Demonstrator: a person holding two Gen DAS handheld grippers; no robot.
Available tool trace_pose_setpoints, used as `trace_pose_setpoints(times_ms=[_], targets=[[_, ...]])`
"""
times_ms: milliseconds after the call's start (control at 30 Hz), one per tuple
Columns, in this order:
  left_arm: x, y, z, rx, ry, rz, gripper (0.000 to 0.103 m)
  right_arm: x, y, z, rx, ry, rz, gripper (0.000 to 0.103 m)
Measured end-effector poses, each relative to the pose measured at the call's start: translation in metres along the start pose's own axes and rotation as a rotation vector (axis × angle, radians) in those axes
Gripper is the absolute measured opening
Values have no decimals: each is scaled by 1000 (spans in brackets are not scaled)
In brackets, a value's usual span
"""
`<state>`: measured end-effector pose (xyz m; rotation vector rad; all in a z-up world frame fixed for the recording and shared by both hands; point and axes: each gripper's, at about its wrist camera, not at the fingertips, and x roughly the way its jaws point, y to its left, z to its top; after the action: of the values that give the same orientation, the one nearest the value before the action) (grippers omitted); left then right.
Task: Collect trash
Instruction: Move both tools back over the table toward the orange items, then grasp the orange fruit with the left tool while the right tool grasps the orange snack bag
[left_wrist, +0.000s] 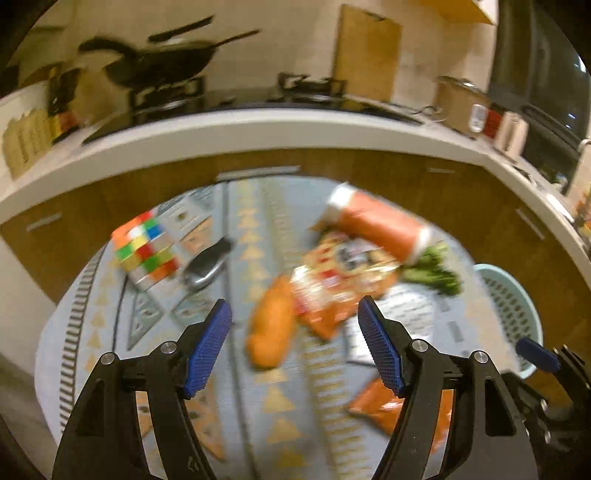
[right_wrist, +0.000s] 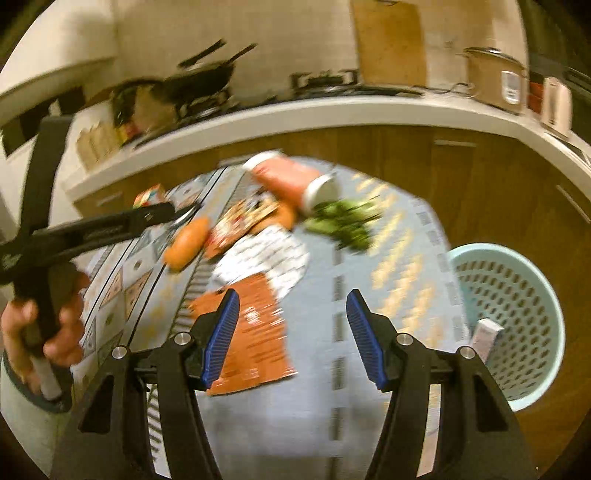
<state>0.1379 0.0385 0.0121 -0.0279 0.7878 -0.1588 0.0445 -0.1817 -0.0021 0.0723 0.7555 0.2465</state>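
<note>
Both views are blurred. In the left wrist view, the left gripper (left_wrist: 295, 317) fills the bottom of the frame with its jaws spread and nothing between them. Beyond its blue pads (left_wrist: 207, 354) lies a round table (left_wrist: 258, 424) under a pale patterned cloth. In the middle of the frame an orange bread-like roll (left_wrist: 271, 328) lies next to a crumpled snack wrapper (left_wrist: 343, 280). Above and right of the wrapper an orange can (left_wrist: 380, 225) with white ends lies on its side, and a green leafy clump (left_wrist: 436, 269) sits by its lower end. A white printed paper (left_wrist: 399, 321) lies below the wrapper, and an orange packet (left_wrist: 388, 406) shows partly behind the right finger. At centre left a colourful cube (left_wrist: 146, 251) stands beside a dark spoon (left_wrist: 207, 267). A pale green perforated basket (left_wrist: 513, 310) is at the right edge, beside the table.

In the right wrist view, the right gripper (right_wrist: 293, 321) also has its jaws spread and empty, above the cloth. The orange packet (right_wrist: 258, 339) lies just behind its left pad, touching the printed paper (right_wrist: 273, 258) above it. The basket (right_wrist: 517, 317) is at lower right, with a small white box (right_wrist: 487, 336) inside. At the left edge a hand (right_wrist: 51, 332) grips the handle of the other tool. A kitchen counter (right_wrist: 332, 110) with a pan and a pot curves across the top.
</note>
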Motion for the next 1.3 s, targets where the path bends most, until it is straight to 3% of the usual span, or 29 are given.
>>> trace_pose_setpoints(times_ms=[67, 167, 267, 533, 733, 933, 967, 1133, 1167, 1300], targets=[[11, 12, -4, -13, 19, 17, 69, 11, 16, -6, -20, 32, 13, 57], [32, 23, -9, -15, 64, 16, 69, 22, 30, -11, -40, 57, 20, 68], [48, 25, -15, -13, 94, -14, 69, 33, 39, -14, -57, 78, 18, 69], [65, 19, -21, 4, 100, -16, 68, 57, 47, -18, -77, 131, -24, 78], [68, 11, -24, 43, 89, 6, 34, 65, 42, -19, -52, 164, -15, 78], [67, 10, -25, 53, 78, 31, 29, 66, 47, -19, -72, 175, -12, 78], [67, 11, -25, 50, 78, 30, 28, 66, 49, -20, -85, 177, -16, 76], [66, 12, -25, 42, 74, 26, 27, 69, 62, -22, -139, 183, -14, 43], [65, 12, -26, 41, 73, 26, 27, 68, 63, -22, -144, 183, -5, 32], [55, 13, -27, 32, 40, 2, 27, 59, 65, -21, -147, 153, 4, 26]])
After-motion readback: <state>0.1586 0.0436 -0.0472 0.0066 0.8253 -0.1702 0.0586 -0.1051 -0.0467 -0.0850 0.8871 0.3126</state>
